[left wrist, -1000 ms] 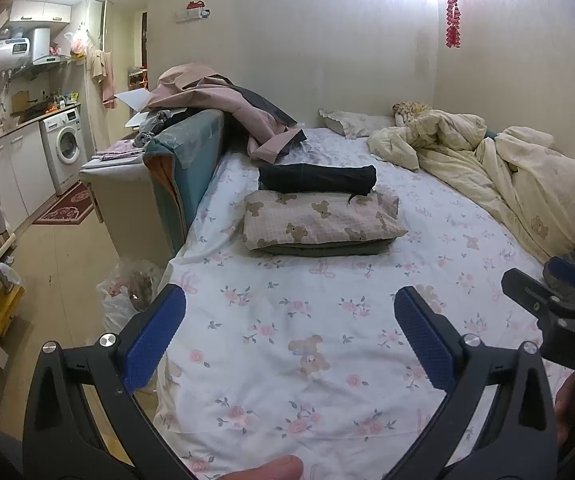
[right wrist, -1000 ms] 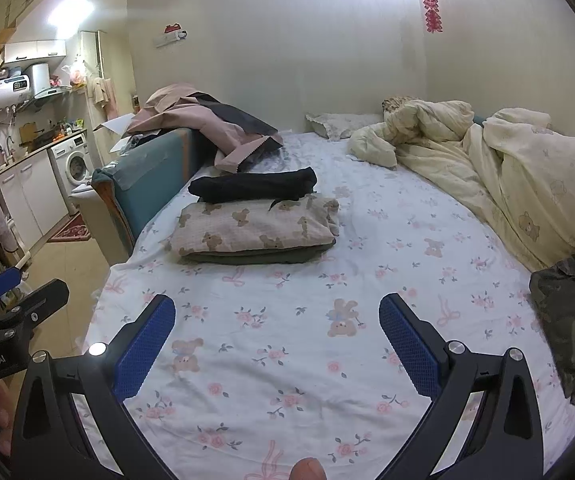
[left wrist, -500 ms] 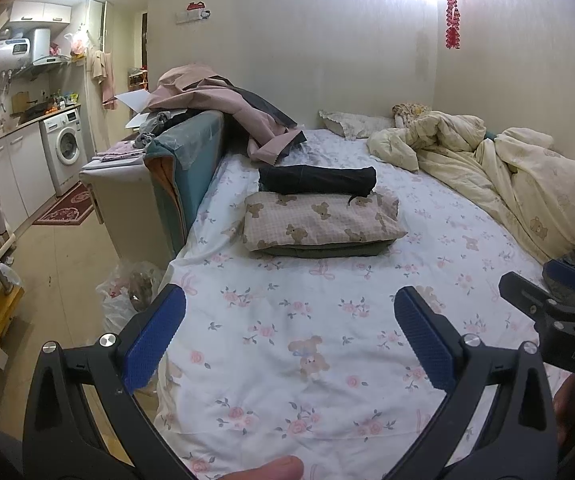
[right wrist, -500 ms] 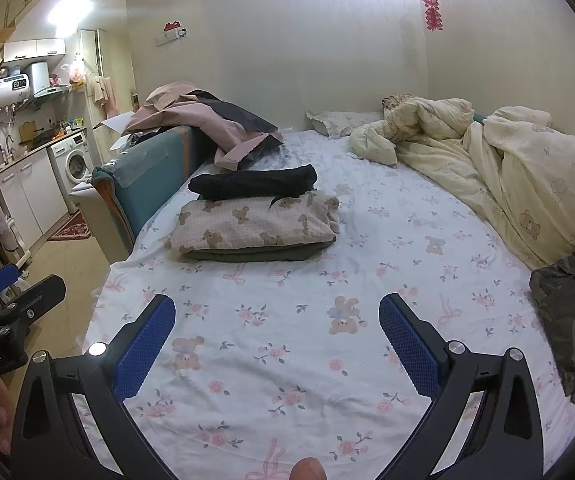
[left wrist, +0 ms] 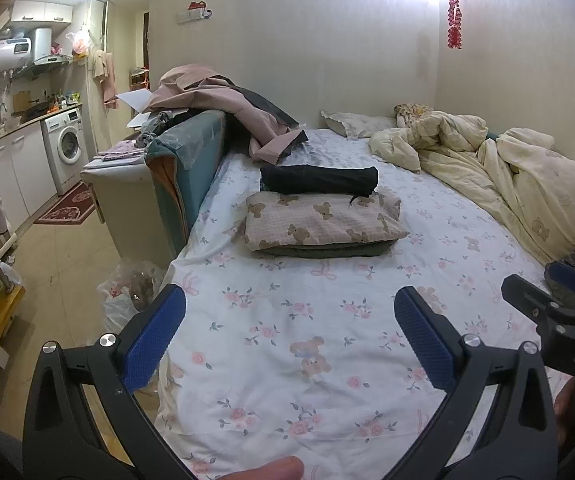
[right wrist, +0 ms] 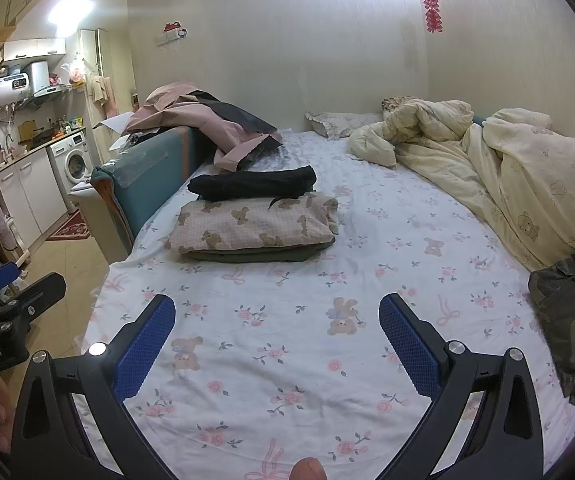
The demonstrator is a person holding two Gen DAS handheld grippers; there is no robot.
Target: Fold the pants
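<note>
Right wrist view: right gripper (right wrist: 277,332) spread wide, empty; crumpled camouflage-green pants (right wrist: 571,320) lie beyond its right finger. Left gripper (left wrist: 289,330) likewise wide, empty.

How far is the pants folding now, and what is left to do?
Done: a stack of folded garments lies on the bed, a black pair on top. In hand: nothing; the left gripper and right gripper are both open and empty. Left: the crumpled camouflage pants at the bed's right edge, unfolded.
</note>
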